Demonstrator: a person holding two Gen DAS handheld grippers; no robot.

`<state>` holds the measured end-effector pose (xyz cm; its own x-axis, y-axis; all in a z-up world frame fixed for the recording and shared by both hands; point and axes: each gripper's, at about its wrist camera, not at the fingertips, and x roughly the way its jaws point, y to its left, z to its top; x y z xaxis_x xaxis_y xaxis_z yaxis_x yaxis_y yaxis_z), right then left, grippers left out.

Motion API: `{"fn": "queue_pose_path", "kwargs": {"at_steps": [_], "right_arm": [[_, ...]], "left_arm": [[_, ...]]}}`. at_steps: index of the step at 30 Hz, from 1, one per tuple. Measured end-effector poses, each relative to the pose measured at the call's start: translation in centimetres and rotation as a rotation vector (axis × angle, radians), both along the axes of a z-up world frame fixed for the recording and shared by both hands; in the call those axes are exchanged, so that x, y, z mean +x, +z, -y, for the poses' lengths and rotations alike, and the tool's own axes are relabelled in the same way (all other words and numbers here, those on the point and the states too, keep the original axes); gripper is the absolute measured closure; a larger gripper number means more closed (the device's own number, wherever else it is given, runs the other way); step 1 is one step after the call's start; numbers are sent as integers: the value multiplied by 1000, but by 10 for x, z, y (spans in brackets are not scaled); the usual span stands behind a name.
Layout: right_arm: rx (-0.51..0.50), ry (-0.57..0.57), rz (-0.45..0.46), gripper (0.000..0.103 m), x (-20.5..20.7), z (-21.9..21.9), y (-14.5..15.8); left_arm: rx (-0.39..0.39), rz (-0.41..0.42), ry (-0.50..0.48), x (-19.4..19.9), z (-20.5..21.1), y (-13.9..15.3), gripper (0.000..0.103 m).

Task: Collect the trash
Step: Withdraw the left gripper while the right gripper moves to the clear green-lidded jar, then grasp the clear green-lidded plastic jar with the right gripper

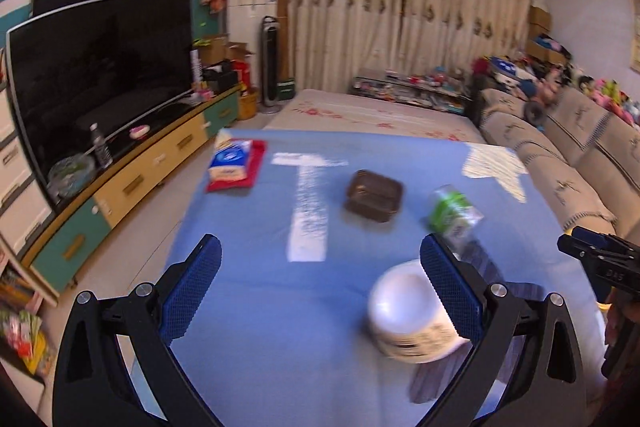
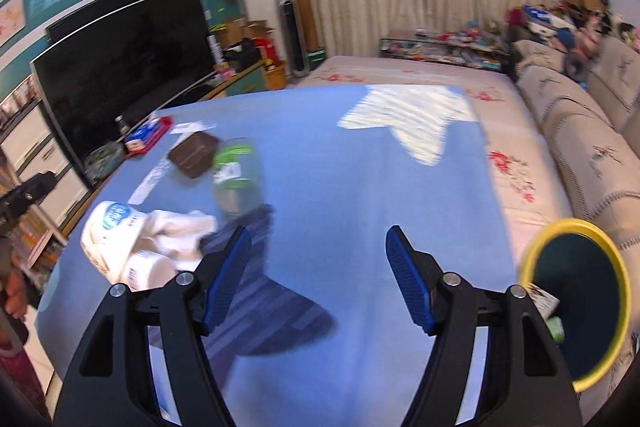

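You have a white paper bowl [image 1: 408, 319] upside down on the blue cloth, crumpled white tissue [image 2: 180, 231] touching it | clear bottle with green label [image 1: 454, 215] lying on its side just beyond | brown lidded box [image 1: 374, 195] flat, beside the bottle | yellow-rimmed bin [image 2: 576, 303] at the cloth's right edge, scraps inside.

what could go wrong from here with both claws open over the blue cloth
1. The white cup lies on its side just inside the left claw's right finger; a sideways nudge may roll it rather than grip it.
2. The bottle also lies flat and looks crushed, so it could slip or roll when pinched.
3. The bin sits at the cloth's right edge, far from the trash, so a loosely held item might drop on the way.
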<state>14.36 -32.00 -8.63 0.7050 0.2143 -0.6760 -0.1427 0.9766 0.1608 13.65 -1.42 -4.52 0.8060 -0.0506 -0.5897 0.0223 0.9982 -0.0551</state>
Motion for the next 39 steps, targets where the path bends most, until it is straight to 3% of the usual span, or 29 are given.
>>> {"fn": "queue_pose_path", "kwargs": {"at_steps": [8,20,25,34,39], "right_arm": [[-61,112,-44,37,46,-69,-16],[-92,114,-157,37,102,-100,-51],[-85,117,-146,54,104,-101,-50],[-46,109,-13,56,71,-87,-6],[-21,101,2,56,46,-71,5]], "left_arm": [[-10,-9,18,9,-25,-38,5],[-40,-38,-23,22,-23,-58,5],[-49,-38,-32,22,-19,-59,5],[-55,-21,-47,10,-15,-49,5],[-83,-15,-51,0,-15,-41,5]]}}
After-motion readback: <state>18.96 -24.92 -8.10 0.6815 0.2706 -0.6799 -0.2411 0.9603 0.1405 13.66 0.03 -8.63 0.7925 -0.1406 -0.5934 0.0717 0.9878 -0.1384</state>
